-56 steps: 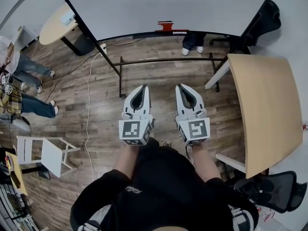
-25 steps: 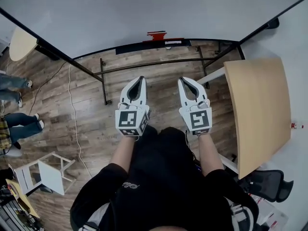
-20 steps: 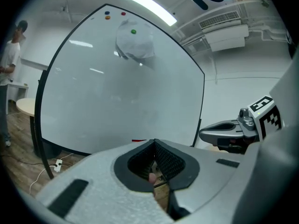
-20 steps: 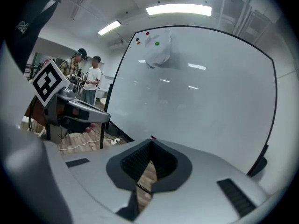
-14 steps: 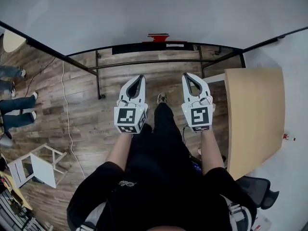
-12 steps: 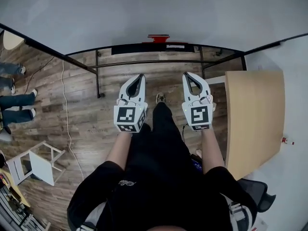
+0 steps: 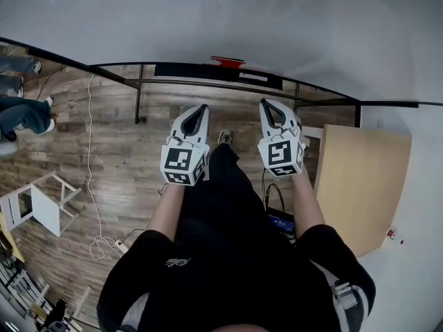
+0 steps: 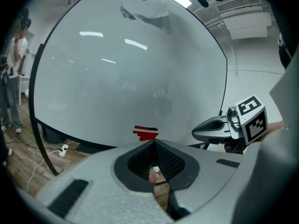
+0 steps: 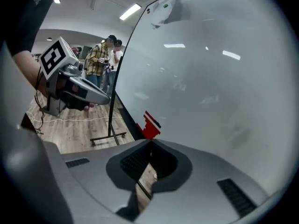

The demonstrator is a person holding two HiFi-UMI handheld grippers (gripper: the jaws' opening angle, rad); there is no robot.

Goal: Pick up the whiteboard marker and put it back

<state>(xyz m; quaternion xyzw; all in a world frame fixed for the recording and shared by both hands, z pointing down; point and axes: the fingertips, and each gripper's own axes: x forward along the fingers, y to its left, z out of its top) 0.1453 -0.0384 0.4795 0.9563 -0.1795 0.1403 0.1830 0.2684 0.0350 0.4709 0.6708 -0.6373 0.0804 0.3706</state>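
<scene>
Both grippers are held forward, jaws together and empty: left gripper (image 7: 201,111), right gripper (image 7: 268,106). The whiteboard (image 7: 208,19) has been approached, so its ledge (image 7: 183,70) now lies just ahead. A red thing (image 7: 227,61) on it is judged to be the marker, untouched. Open floor (image 7: 104,151) is left between; the tabletop (image 7: 360,185) edge is near at right
</scene>
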